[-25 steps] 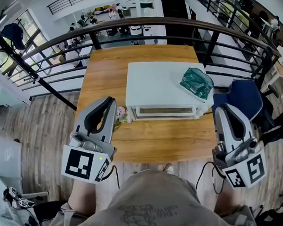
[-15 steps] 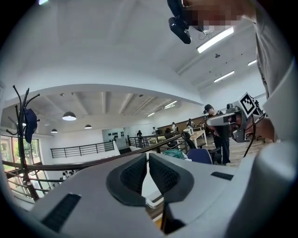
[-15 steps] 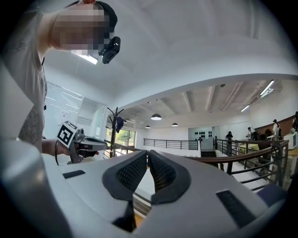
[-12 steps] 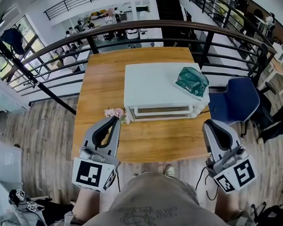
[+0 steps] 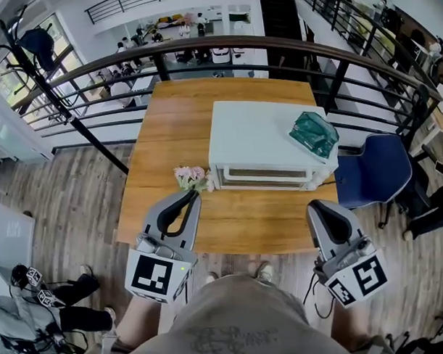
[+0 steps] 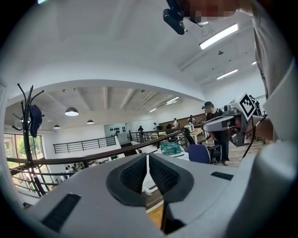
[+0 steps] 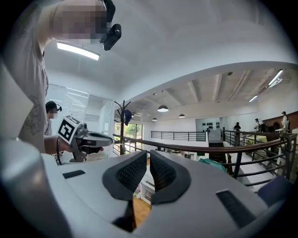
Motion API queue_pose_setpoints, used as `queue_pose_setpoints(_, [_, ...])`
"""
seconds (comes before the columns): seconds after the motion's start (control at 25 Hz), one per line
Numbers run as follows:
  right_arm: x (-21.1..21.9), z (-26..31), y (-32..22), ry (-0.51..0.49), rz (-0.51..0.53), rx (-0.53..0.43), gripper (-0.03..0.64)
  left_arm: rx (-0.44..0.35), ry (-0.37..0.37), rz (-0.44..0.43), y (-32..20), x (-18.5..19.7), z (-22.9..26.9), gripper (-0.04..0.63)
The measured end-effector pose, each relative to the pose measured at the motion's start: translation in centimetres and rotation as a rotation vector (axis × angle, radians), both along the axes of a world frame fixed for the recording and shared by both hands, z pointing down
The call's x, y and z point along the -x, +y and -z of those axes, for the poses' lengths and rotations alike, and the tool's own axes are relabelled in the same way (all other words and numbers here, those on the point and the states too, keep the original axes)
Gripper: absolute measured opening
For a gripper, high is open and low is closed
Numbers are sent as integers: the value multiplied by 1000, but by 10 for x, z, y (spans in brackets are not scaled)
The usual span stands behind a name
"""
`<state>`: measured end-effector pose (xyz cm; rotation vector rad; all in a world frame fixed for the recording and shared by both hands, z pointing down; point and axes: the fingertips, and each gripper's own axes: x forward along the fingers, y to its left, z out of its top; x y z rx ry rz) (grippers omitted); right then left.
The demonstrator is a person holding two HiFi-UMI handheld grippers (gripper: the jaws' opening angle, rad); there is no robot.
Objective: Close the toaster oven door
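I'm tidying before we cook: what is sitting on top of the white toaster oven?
A crumpled green bag lies on the toaster oven, near its right edge. The rest of its top is bare. What the bag holds or covers is hidden.

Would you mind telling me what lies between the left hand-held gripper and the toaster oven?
In the head view, a small pink flower bunch lies on the table between the left hand-held gripper and the toaster oven, by its front left corner.

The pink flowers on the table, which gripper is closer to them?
Left. The left gripper sits just short of the pink flowers, on the person's side; the right gripper is well off to their right, by the near edge of the table.
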<state>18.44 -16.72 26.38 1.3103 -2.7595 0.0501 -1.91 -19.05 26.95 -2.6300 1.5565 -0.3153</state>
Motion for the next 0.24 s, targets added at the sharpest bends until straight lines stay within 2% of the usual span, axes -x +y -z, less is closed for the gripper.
queue_pose_setpoints(0.12, [8,3,2,2,8,0,46,12,9,9,5,8,4,31])
queue_pose_setpoints(0.24, [17,5,7,1,16,1,46,-2,-15,8,11,18,8,31])
